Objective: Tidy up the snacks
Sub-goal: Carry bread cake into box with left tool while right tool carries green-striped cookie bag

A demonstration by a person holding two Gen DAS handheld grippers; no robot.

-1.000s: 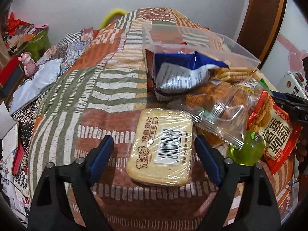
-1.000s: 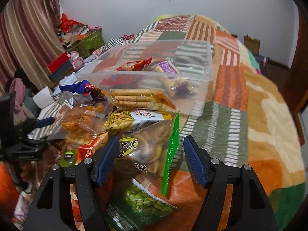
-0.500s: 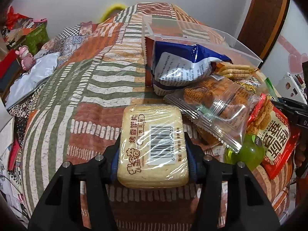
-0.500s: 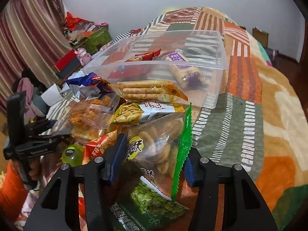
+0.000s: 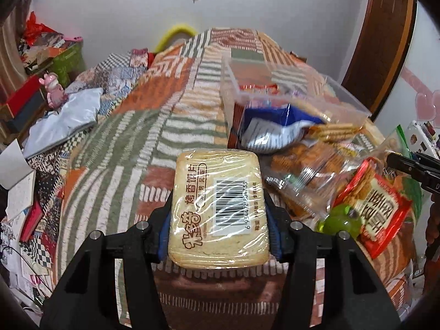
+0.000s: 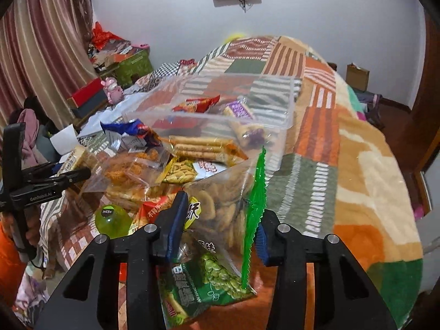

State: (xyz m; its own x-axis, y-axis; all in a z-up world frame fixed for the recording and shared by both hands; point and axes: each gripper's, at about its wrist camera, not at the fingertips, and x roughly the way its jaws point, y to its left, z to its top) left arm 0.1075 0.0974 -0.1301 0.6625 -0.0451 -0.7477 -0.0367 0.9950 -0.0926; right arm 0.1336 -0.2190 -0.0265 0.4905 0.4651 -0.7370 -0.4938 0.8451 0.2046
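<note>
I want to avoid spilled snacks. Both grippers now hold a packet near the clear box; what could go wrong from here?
1. The right gripper pinches only the soft clear bag of biscuits; it may sag, slip, or the biscuits may crack.
2. The left gripper squeezes the wrapped toast packet by its sides; the slick film could slide.
3. Packets are piled against the clear box, so a carried bag may snag on them.

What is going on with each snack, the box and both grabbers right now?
Left gripper: shut on the bread pack.
Bread pack: wrapped, held between the pads.
Right gripper: shut on the cookie bag.
Cookie bag: pinched, green edge standing up.
Clear box: open, no lid, some snacks inside.
Green pea bag: lying on the blanket.
Blue bag: crumpled, leaning against the clear box.
</note>
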